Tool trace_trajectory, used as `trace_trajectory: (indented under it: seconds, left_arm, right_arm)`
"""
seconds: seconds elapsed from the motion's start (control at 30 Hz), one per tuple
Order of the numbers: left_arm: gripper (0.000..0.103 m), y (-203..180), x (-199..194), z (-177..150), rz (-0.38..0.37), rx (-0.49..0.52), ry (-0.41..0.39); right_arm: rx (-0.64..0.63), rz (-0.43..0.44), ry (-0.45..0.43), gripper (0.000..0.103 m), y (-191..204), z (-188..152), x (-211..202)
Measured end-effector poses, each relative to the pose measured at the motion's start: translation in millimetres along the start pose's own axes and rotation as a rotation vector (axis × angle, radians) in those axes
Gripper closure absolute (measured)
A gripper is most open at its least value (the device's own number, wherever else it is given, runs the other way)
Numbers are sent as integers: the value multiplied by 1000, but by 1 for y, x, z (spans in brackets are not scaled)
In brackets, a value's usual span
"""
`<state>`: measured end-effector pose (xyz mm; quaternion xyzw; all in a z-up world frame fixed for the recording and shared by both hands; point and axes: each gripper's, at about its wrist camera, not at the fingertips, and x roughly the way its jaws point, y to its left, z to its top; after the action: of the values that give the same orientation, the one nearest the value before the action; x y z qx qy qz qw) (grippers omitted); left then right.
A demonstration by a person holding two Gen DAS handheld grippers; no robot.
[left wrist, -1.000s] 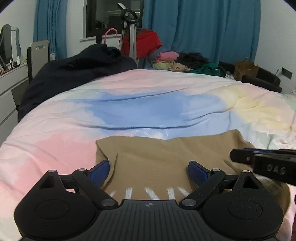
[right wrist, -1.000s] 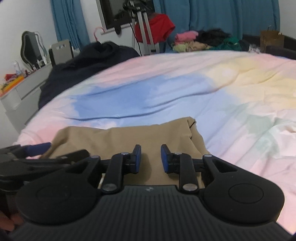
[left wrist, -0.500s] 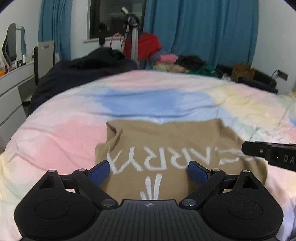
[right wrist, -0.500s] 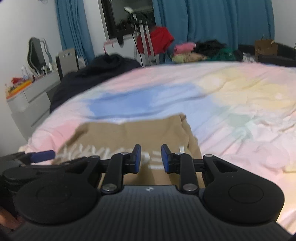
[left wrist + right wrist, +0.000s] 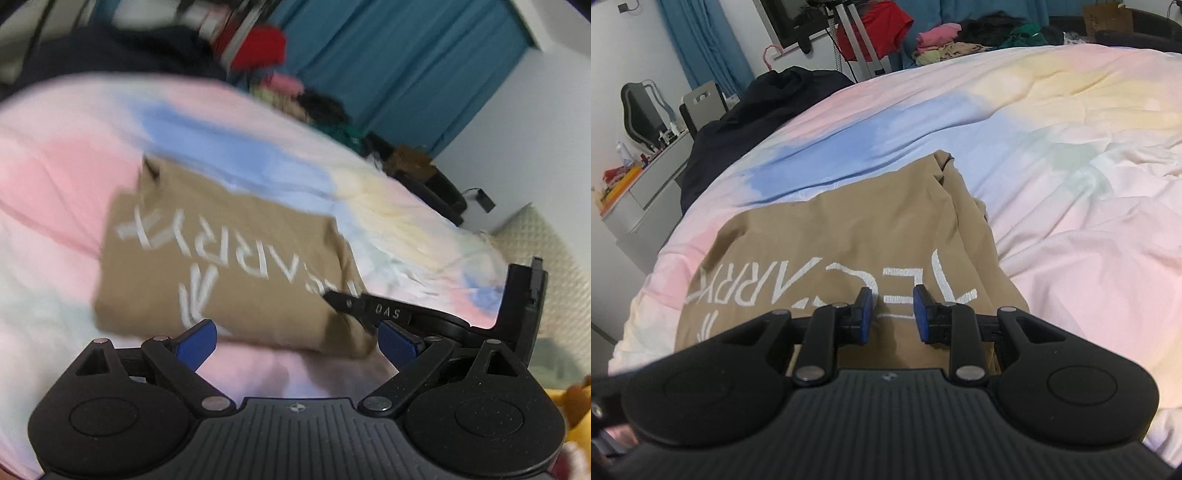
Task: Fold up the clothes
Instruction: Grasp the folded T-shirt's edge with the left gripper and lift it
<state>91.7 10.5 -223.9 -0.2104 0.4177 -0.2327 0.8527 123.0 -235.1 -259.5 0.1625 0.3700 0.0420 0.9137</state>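
Centrally, the folded tan shirt [image 5: 846, 236] with white lettering lay flat on the pastel duvet [image 5: 1071, 155]. Blue curtains [image 5: 399, 62], a clothes pile [image 5: 964, 40] and a grey dresser [image 5: 631, 199] bordered the bed. The left gripper [image 5: 297, 341] stood wide open, empty; the right gripper [image 5: 892, 312] held a narrow gap, gripping nothing.

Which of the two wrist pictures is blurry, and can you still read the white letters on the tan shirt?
Left wrist view: smeared by motion, tan shirt lettering streaked. Right wrist view: sharp, white letters crisp, partly hidden behind the right gripper; fisheye bends the bedspread.
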Motion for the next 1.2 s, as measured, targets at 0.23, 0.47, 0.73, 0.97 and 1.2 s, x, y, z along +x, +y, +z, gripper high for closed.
trace_trajectory:
  seconds: [0.23,0.47,0.73,0.97,1.2]
  left_arm:
    - [8,52,38,9,65,-300,34]
    - [13,49,16,13,-46,-355,-183]
    - [29,71,52,14,48,-434,-66]
    - [53,42,24,22,-29,-292,-210]
    - [57,24,25,35,1,-197,-202]
  right_arm:
    - [-7,-8,-3,75,1,0,0]
    - [25,-2,-4,76,-5,1,2]
    - [72,15,6,75,-10,2,4]
    - [249,117,-58,65,-30,9,-17]
    - [578,510,-37,8,-51,8,-28]
